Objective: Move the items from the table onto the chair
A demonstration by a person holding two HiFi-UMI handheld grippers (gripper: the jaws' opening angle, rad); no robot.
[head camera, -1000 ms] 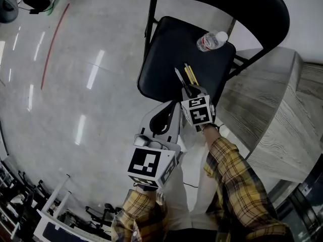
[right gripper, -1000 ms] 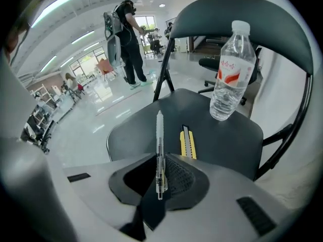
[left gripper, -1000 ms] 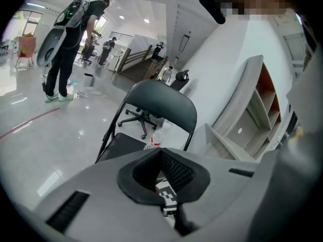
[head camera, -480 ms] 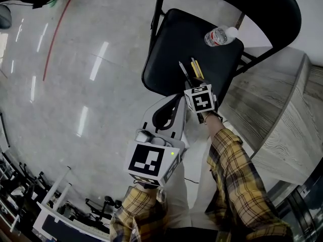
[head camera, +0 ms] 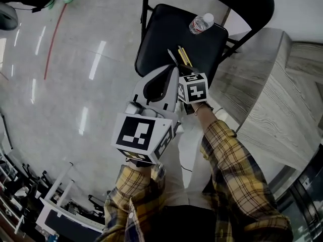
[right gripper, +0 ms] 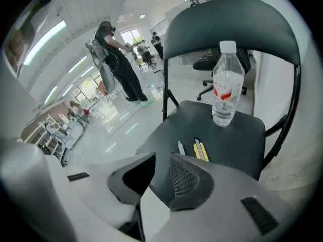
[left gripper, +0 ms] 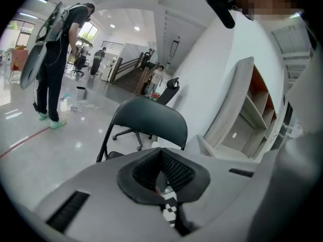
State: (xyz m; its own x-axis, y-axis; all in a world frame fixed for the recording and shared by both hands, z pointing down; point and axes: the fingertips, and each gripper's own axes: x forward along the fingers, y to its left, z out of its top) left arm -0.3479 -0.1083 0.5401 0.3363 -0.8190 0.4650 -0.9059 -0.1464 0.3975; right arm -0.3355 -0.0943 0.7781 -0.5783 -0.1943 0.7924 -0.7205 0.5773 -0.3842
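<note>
The capped water bottle [right gripper: 224, 84] stands upright at the far right of the chair [right gripper: 237, 135] seat, with clear water inside. If we bump the chair, the bottle could topple off. The yellow utility knife [right gripper: 201, 149] and a slim grey tool [right gripper: 180, 147] lie side by side just beyond our right gripper [right gripper: 161, 160]. Its jaws have just been opening and hold nothing. Our left gripper [left gripper: 161, 160] is closed on nothing.

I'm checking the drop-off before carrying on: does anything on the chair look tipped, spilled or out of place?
Nothing stands out. The water bottle stands upright and capped at the back of the chair seat, and the yellow knife and grey tool lie flat side by side, nothing spilled.
</note>
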